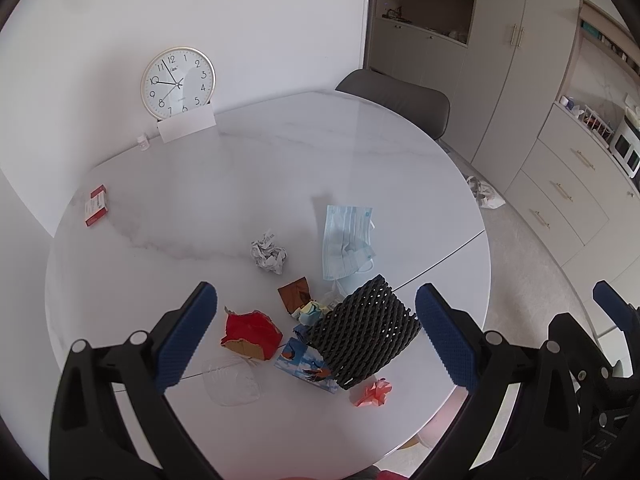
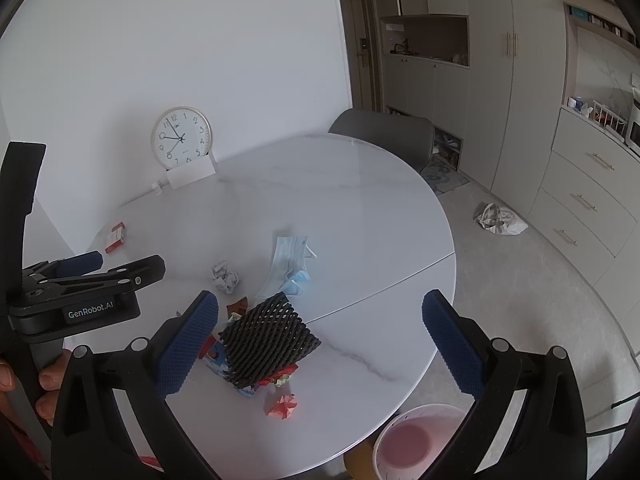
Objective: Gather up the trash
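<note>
Trash lies near the front of the round white table [image 1: 280, 168]: a black foam net sleeve [image 1: 366, 330] over a blue printed wrapper [image 1: 302, 360], red torn packaging [image 1: 250, 332], a crumpled paper ball [image 1: 269, 256], a blue face mask [image 1: 347, 242], a brown wrapper [image 1: 295, 293], a pink paper wad [image 1: 372, 393] and a clear plastic lid [image 1: 230, 380]. My left gripper [image 1: 316, 336] hovers open above the pile. My right gripper [image 2: 320, 344] is open over the net sleeve [image 2: 268, 346]. A pink bin [image 2: 420, 442] stands below the table edge.
A wall clock [image 1: 178, 82] leans at the table's back with a white card [image 1: 187, 125]. A small red box [image 1: 96, 205] lies at the left. A grey chair [image 1: 400, 100] stands behind. A white bag [image 2: 500, 220] lies on the floor by cabinets [image 2: 580, 200].
</note>
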